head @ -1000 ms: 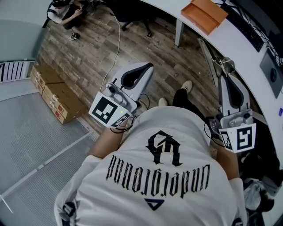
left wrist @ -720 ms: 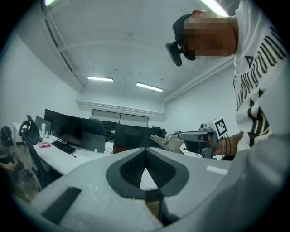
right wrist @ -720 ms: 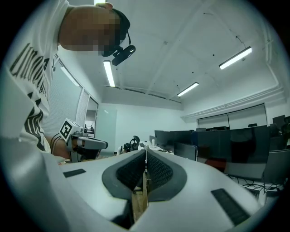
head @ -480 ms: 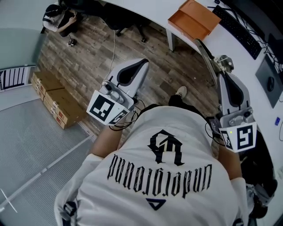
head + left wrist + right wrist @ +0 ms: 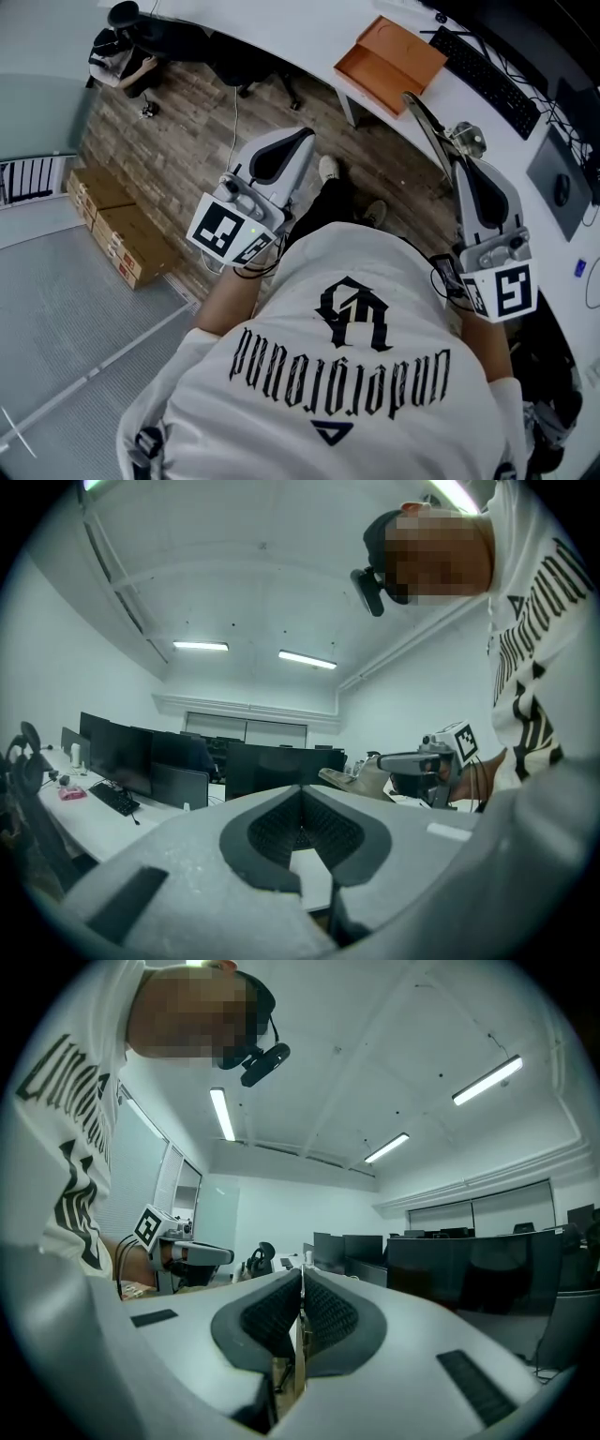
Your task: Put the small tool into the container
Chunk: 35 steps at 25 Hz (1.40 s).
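Wood floor (image 5: 178, 141) beside white desk (image 5: 281, 28), left gripper (image 5: 306, 139) level, jaws together and empty, right gripper (image 5: 460, 165) level, clamping small tool (image 5: 424, 122)

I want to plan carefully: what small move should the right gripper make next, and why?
Probably carry the right gripper forward over the white desk toward the orange box. Its jaws seem closed on a thin small tool, and the box lies ahead on the desk, beyond the gripper.

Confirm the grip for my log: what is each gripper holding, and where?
The right gripper pinches the thin small tool by its near end; the left gripper holds nothing.
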Motion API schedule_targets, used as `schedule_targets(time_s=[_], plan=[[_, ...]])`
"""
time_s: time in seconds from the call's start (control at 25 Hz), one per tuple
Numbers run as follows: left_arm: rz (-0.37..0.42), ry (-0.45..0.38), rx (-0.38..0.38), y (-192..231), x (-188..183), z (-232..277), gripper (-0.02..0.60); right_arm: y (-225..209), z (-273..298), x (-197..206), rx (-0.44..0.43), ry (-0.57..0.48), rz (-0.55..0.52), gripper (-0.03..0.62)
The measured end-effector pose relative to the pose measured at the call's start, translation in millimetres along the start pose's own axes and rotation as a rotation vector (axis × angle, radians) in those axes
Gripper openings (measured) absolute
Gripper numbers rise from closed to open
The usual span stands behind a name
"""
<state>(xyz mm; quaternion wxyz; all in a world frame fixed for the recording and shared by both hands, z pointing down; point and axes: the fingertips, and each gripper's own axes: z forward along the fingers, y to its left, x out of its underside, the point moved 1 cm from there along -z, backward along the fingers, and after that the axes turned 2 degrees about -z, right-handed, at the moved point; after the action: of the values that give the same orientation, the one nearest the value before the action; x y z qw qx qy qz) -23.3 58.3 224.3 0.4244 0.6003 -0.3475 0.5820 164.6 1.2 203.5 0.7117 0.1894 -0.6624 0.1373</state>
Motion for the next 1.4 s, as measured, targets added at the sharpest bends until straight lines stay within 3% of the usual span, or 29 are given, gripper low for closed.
schedule_targets(time_s=[0.6, 1.4], plan=[[-0.029, 0.02, 0.071, 45, 7, 68, 0.015, -44, 48, 16, 0.018, 0.054, 0.022, 0.023], [-0.039, 0.08, 0.189, 138, 10, 152, 0.015, -95, 150, 43, 0.046, 0.127, 0.082, 0.023]])
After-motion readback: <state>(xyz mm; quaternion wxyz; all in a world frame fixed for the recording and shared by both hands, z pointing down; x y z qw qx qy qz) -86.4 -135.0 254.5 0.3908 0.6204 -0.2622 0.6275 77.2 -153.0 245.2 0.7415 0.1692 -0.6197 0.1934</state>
